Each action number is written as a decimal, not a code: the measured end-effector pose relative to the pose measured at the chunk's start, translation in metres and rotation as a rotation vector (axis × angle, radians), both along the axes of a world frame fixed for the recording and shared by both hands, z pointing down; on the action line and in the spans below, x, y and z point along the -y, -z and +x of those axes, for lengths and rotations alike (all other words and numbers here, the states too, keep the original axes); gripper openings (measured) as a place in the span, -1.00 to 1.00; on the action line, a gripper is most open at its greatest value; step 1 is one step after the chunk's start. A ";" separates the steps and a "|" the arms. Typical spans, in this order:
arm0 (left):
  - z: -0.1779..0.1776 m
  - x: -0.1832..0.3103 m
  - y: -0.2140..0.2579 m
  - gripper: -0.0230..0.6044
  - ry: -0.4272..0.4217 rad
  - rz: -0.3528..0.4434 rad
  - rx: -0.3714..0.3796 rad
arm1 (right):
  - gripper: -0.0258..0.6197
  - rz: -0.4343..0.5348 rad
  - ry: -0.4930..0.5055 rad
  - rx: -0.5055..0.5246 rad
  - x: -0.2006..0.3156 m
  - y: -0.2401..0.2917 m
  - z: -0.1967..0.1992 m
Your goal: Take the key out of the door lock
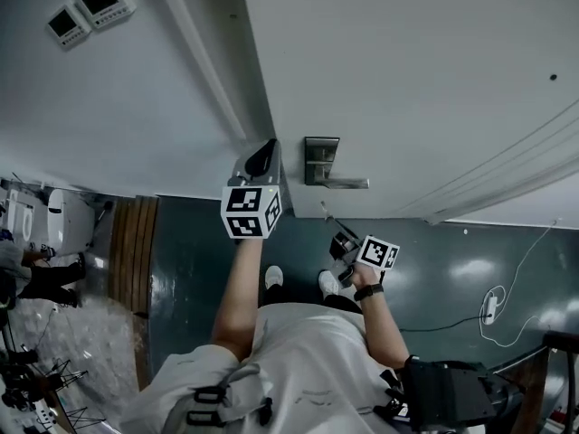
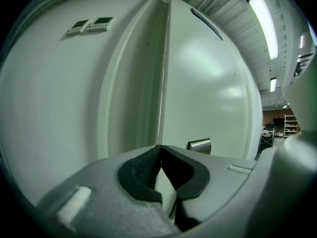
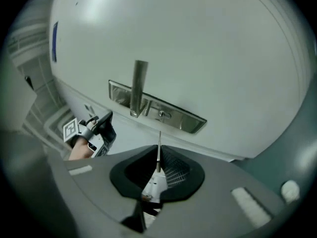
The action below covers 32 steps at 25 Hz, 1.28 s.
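The white door (image 1: 407, 70) carries a metal lock plate (image 1: 320, 159) with a lever handle (image 1: 348, 183). In the right gripper view the plate (image 3: 183, 120), its keyhole (image 3: 161, 114) and the handle (image 3: 139, 86) lie just ahead. My right gripper (image 3: 157, 155) is shut on the key (image 3: 158, 150), whose thin blade points at the keyhole but stands clear of it; a white tag (image 3: 153, 185) sits between the pads. In the head view the right gripper (image 1: 338, 242) hangs below the handle. My left gripper (image 1: 262, 159) is shut and empty by the door's edge (image 2: 163, 83).
Two small wall panels (image 1: 90, 9) sit on the wall left of the door frame. On the dark floor below are my shoes (image 1: 274, 277), a white cable with a plug (image 1: 489, 309) at the right and a wooden strip (image 1: 131, 242) at the left.
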<state>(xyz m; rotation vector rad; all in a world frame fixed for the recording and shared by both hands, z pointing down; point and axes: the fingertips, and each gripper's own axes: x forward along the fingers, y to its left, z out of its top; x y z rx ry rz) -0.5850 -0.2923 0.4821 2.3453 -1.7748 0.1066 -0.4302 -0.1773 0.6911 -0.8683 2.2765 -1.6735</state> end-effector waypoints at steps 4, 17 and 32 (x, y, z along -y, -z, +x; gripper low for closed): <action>-0.001 -0.018 -0.010 -0.92 0.060 -0.017 0.014 | -0.83 0.175 0.103 -0.277 -0.003 0.015 0.036; 0.053 -0.092 0.012 -0.92 -0.030 0.047 0.083 | -0.83 0.652 0.065 -0.431 -0.011 0.169 0.009; -0.017 -0.210 0.064 -0.92 -0.049 0.230 0.044 | -0.83 0.812 -0.299 -0.745 -0.097 0.267 -0.042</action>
